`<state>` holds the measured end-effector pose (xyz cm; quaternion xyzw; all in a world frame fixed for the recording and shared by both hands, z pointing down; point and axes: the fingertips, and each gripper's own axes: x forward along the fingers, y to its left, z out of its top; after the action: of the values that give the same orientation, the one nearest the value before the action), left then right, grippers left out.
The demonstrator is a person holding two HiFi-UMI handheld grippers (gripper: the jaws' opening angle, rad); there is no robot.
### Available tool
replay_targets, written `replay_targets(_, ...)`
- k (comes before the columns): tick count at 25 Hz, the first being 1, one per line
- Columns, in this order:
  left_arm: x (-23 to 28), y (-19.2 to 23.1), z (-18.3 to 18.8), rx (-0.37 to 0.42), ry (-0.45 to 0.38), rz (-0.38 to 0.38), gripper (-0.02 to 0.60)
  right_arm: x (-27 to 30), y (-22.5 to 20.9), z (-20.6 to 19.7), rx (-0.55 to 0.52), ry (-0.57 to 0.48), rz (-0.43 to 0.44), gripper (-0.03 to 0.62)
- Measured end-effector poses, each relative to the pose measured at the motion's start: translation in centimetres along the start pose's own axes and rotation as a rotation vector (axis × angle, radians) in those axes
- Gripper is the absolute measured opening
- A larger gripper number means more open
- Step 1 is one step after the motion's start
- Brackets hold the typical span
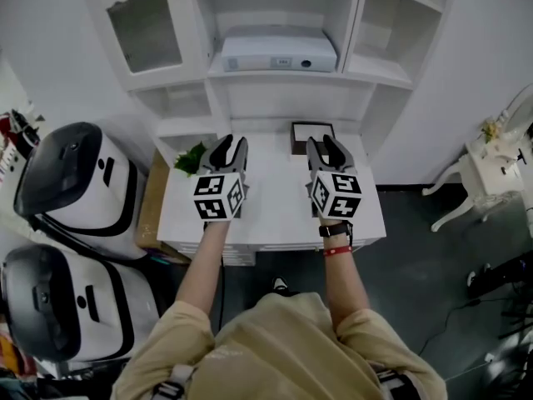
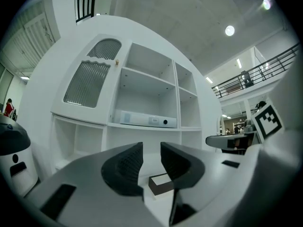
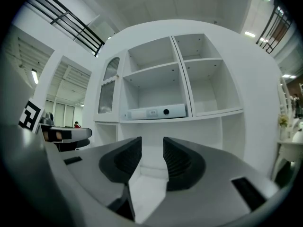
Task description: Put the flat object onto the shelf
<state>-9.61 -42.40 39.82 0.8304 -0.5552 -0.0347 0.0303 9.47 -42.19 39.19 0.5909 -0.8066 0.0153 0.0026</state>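
Note:
The flat object (image 1: 311,132) is a thin white slab with a dark brown rim. It lies at the back of the white table (image 1: 275,207), under the shelf unit (image 1: 241,86). In the left gripper view the flat object (image 2: 160,183) shows low between the jaws, farther off. My left gripper (image 1: 230,143) hovers over the table left of it, jaws narrowly apart and empty. My right gripper (image 1: 325,143) has its tips over the object's front edge, also slightly open with nothing held. The right gripper view does not show the object.
A white flat box (image 1: 279,52) lies on the middle shelf. A green plant (image 1: 191,158) sits in the low cubby at the table's left. Two white and black machines (image 1: 71,182) stand on the floor to the left. White furniture (image 1: 491,169) stands to the right.

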Motion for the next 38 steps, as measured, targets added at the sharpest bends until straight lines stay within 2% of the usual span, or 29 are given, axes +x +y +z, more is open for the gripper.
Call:
replay_targets(9,-5.6,-0.8,-2.6,0.005,0.018,0.002,0.086,-5.5,2.0,-3.0,0.002,0.005,-0.035,0.098)
replay_targets(19,-9.1,-1.9,-4.2,0.004,0.032,0.008,0.049,-9.2,3.4,-4.6,-0.004,0.012,-0.051,0.048)
replay_targets(26,-10.4,-2.7,-5.4,-0.009,0.047,0.008,0.025,-10.7,3.9,-4.8,-0.016,-0.004,-0.058,0.023)
replay_targets(38,-9.6,-2.9,-5.3,-0.007,0.039,0.0,0.02,-10.2,3.4,-5.1,-0.016,-0.004,-0.068,0.023)
